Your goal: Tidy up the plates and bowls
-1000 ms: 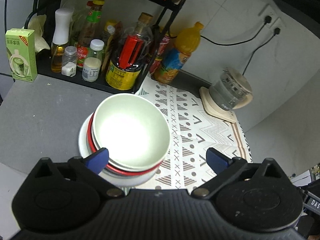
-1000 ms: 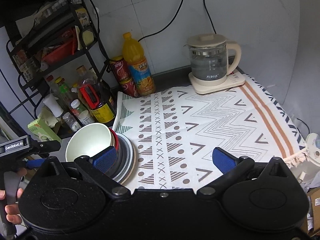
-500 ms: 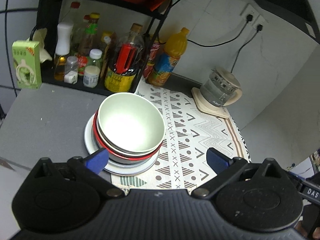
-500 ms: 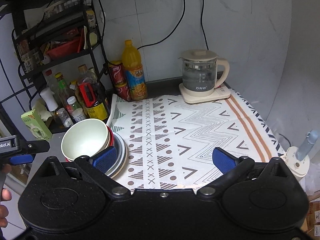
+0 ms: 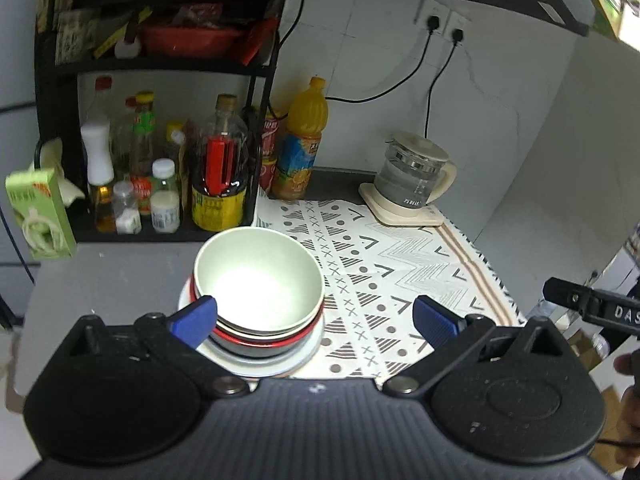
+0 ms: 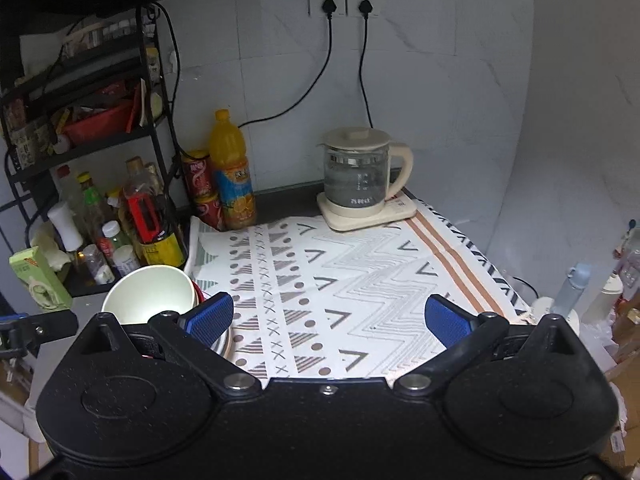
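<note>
Hovering above the desk (image 5: pixel 100 280), left gripper (image 5: pixel 316 316) and right gripper (image 6: pixel 328 316) both with jaws spread wide, gripping nothing. Sitting at the patterned cloth's (image 6: pixel 360 272) left edge: pale green bowl (image 5: pixel 258 284) nesting in a red-rimmed bowl (image 5: pixel 256 342) on a white plate (image 5: pixel 280 362), just before the bottle rack (image 5: pixel 160 64).

Glossy pale green bowl (image 5: pixel 260 280) gleaming between the jaws, smooth white plate (image 5: pixel 308 350) shining beneath, matt woven patterned cloth (image 6: pixel 360 276) lying ahead, clear glass kettle (image 6: pixel 358 178) glinting beyond, ribbed blue rubbery pads (image 6: pixel 208 316) showing.
</note>
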Demonstrator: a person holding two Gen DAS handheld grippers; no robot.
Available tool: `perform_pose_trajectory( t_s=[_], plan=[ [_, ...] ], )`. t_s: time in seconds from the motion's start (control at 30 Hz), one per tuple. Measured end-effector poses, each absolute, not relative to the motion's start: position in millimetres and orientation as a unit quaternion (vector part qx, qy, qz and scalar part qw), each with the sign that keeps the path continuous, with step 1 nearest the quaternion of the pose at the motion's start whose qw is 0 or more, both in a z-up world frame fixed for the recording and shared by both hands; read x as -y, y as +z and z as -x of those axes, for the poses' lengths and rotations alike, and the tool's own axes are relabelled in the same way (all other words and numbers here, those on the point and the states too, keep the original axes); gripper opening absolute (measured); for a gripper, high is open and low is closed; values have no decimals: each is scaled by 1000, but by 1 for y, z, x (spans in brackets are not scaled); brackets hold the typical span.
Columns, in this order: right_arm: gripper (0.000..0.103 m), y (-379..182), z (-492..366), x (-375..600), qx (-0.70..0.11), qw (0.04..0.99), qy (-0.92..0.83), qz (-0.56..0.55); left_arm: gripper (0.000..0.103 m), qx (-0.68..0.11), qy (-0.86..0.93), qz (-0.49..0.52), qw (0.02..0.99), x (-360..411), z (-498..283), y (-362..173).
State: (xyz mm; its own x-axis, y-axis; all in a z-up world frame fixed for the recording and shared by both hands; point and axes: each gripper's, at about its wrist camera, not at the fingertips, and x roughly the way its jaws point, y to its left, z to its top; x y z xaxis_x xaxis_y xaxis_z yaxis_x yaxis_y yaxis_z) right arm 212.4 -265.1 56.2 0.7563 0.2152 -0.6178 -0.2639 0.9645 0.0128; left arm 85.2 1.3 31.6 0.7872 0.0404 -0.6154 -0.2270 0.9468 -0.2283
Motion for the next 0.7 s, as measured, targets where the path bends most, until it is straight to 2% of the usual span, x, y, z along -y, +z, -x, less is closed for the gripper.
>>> perform_pose_trajectory(
  t_s=[0.7],
  plan=[
    [103,43,-186,248,-341,932,107,59,103,-325,57,107,938,-9,-70,27]
  ],
)
